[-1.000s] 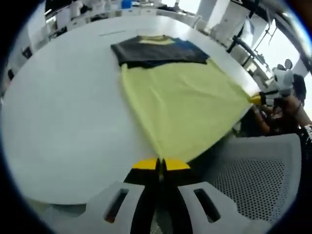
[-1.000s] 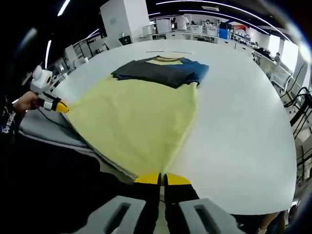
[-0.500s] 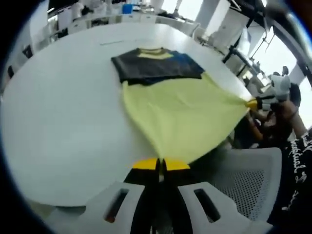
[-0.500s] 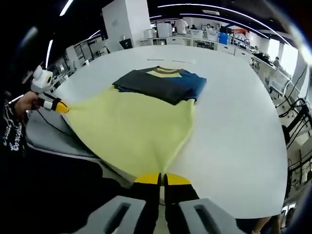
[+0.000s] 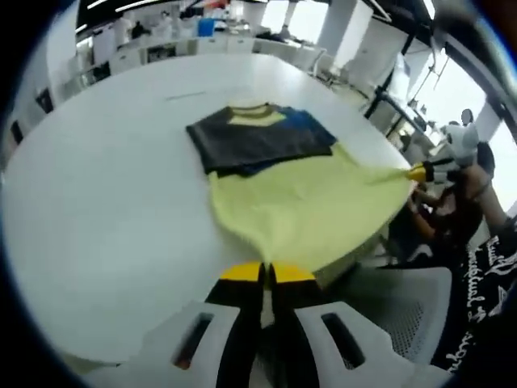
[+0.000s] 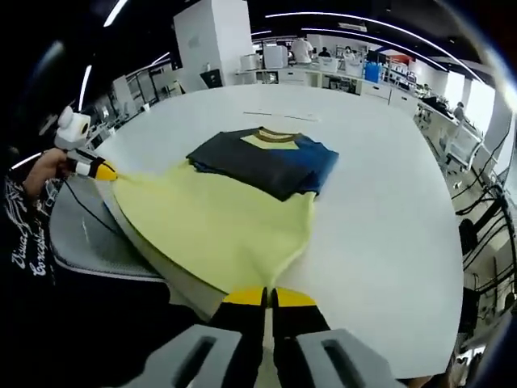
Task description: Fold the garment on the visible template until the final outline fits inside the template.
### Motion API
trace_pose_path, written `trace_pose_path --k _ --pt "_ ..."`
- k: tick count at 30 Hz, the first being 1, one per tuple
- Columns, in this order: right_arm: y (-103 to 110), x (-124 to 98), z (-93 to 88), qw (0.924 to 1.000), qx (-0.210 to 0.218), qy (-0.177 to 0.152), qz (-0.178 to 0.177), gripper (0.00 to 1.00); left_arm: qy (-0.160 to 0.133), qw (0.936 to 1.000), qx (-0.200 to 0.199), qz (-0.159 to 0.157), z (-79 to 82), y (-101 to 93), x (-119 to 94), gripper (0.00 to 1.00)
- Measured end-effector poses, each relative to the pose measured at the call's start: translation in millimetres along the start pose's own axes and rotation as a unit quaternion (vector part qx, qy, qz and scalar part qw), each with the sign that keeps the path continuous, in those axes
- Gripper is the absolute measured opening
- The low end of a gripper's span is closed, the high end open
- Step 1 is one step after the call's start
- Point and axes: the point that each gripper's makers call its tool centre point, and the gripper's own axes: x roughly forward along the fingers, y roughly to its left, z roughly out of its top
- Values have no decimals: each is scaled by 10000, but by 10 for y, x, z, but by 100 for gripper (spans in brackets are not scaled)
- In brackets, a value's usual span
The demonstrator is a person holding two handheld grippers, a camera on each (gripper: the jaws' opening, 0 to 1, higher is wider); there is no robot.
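On the white counter (image 5: 97,202) lies a garment (image 5: 299,206), yellow over its near part, dark grey and blue over its far part, with a yellowish collar at the far end. Far part rests flat near the counter's middle; near yellow part reaches to the counter's near edge and slightly past it.

Left gripper (image 5: 266,273): yellow-tipped jaws together, clamped on one near corner of the garment at the counter's near edge. What lies between the jaws is hidden by the tips themselves. Right gripper (image 6: 267,297): jaws likewise together on the other near corner; the cloth narrows to a point that vanishes between the tips.

In the left gripper view the right gripper shows small at the right, cloth drawn to a point at its yellow tip; a hand (image 5: 460,166) behind it, blurred. In the right gripper view the left gripper sits at the left, a hand (image 6: 42,168) holding it, partly cut off by the dark margin.

Template: cannot make out its outline. A short thin line (image 6: 271,114) shows on the counter beyond the collar; too faint to read further.

A mesh chair seat (image 5: 404,311) sits below the counter's near edge. A dark sleeve with white lettering (image 6: 28,242) shows, lettering unreadable. Background desks and ceiling lights are blurred.
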Motion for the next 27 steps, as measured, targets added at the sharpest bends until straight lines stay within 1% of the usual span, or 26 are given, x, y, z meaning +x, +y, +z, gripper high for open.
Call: trace_pose_path --k 10,13,18,27 --pt "-64 -32 234 9999 -122 -82 -76 0 -134 9999 66 -58 190 51 -23 0" --pt "-69 -50 287 9999 -103 -99 -89 0 -261 9996 99 -98 285 90 -25 0" --pt "-76 -63 377 9996 -185 -156 -109 0 -336 9992 173 -94 413 114 -24 0" --pt "-192 -33 582 9991 -335 -170 -173 0 -501 9984 238 -62 615 164 11 0"
